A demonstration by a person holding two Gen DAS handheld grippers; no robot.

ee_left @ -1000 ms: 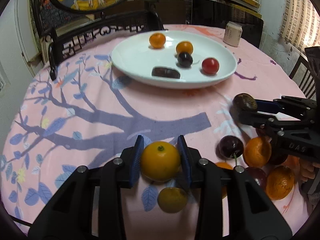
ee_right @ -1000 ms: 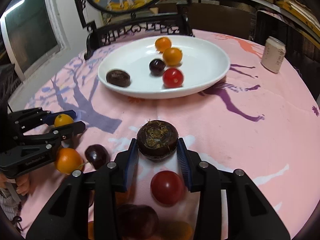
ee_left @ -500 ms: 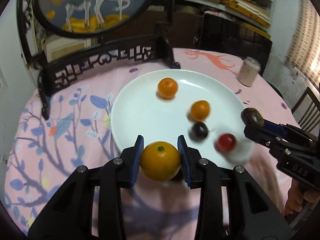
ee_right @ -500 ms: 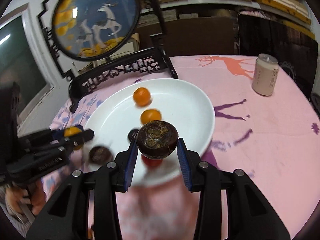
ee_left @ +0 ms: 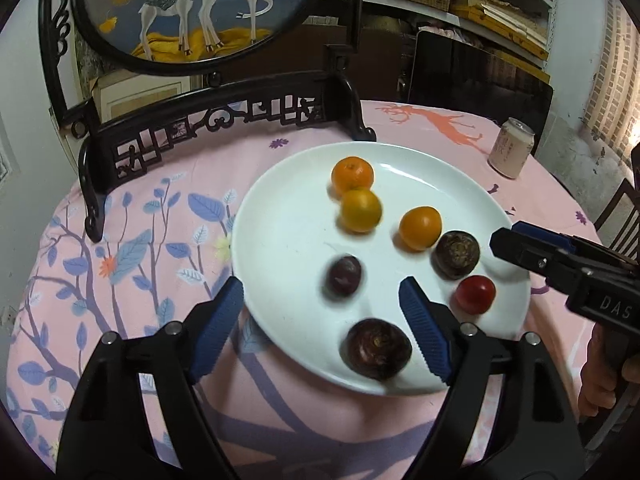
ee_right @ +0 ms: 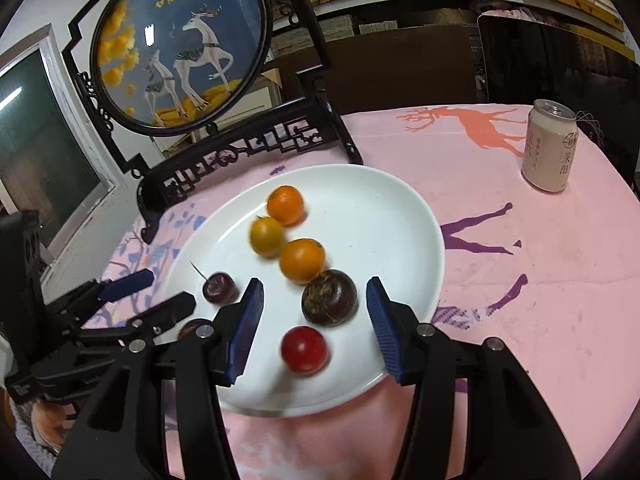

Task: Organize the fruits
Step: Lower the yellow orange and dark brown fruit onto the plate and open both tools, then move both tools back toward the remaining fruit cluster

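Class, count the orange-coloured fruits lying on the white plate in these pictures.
3, all on the white plate: far orange fruit, blurred yellow-orange fruit just in front of it, and near orange fruit beside a dark brown fruit. None seems hidden.

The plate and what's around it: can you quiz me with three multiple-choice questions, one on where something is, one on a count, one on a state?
1. Where does the can stand?
A. On the plate
B. On the cloth, apart from the plate
C. On a chair

2. How many fruits lie on the plate?
A. Four
B. Ten
C. Seven

3. What does the right gripper hold?
A. Nothing
B. A red fruit
C. The can

Answers:
1 B: it stands upright on the pink cloth, beyond the plate's rim.
2 C: the left wrist view shows seven.
3 A: its jaws are opening, and the pads are clear of the dark fruit between them.
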